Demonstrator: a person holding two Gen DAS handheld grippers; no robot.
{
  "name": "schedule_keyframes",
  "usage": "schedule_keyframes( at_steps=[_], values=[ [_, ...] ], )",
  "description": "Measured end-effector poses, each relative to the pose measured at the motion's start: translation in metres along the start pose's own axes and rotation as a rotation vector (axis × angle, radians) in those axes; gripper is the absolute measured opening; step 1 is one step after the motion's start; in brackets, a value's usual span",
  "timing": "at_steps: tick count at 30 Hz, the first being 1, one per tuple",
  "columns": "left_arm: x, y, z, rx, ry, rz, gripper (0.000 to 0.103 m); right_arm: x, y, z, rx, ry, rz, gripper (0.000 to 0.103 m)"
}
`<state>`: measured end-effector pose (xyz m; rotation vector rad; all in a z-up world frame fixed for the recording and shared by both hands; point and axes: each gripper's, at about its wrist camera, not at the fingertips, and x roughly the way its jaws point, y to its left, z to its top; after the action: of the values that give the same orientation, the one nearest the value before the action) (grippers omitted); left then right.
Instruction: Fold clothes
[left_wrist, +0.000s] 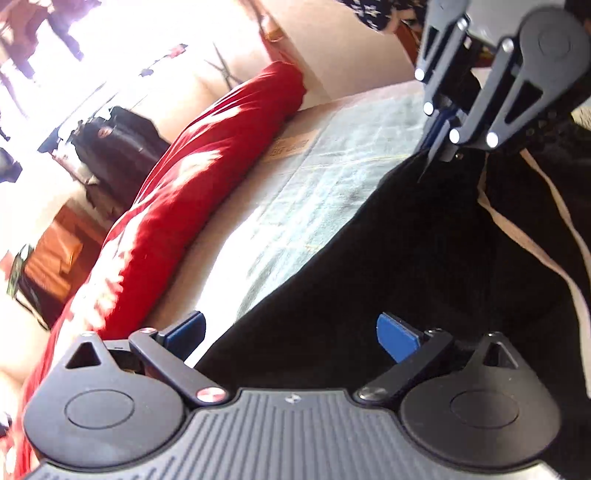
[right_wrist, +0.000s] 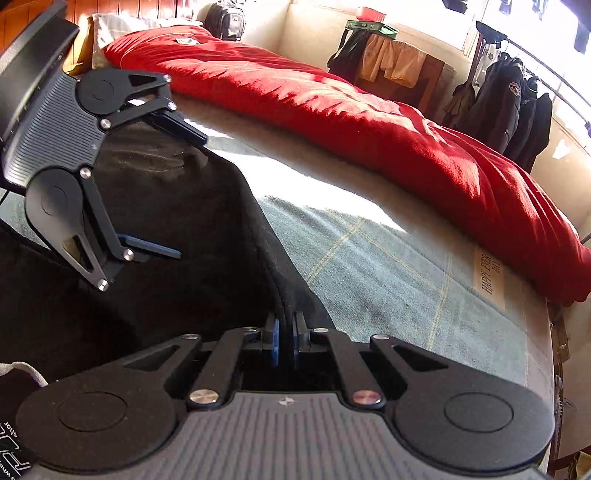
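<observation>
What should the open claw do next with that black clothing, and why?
Probably close the left gripper on the black garment's edge. Its jaws stand wide open there, while the right gripper is already clamped on the fabric; both need a grip before folding.

"HAPPY EVER" on the bedsheet's beige label; second line unclear

Hard sunlight is blowing out the window and streaking the quilt; fisheye edges are bending, slightly blurring.
</observation>
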<state>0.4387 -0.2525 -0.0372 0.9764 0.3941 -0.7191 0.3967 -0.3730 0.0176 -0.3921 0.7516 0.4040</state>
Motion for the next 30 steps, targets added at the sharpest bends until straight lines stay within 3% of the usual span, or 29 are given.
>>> schedule_keyframes(
  at_steps=[2, 6, 11, 22, 26, 30],
  values=[
    [0.018, -0.014, 0.009, 0.091, -0.021, 0.022, 0.095, -0.002, 0.004, -0.005, 0.012, -0.007, 0.002, 0.007],
    [0.04, -0.023, 0.02, 0.142, -0.063, 0.072, 0.095, -0.009, 0.012, -0.016, 0.021, -0.016, 0.002, 0.007],
    [0.036, -0.029, 0.016, 0.115, -0.119, 0.12, 0.094, -0.015, 0.026, -0.029, -0.004, -0.019, -0.015, 0.009],
    [0.026, -0.023, 0.012, 0.052, -0.151, 0.16, 0.094, 0.003, 0.043, -0.019, -0.164, -0.097, -0.127, 0.047],
    [0.024, -0.019, 0.012, 0.046, -0.159, 0.164, 0.094, 0.028, 0.053, -0.013, -0.244, -0.077, -0.167, 0.047],
    [0.022, -0.019, 0.011, 0.047, -0.16, 0.158, 0.095, 0.055, 0.06, -0.014, -0.349, -0.042, -0.273, 0.043]
  ],
)
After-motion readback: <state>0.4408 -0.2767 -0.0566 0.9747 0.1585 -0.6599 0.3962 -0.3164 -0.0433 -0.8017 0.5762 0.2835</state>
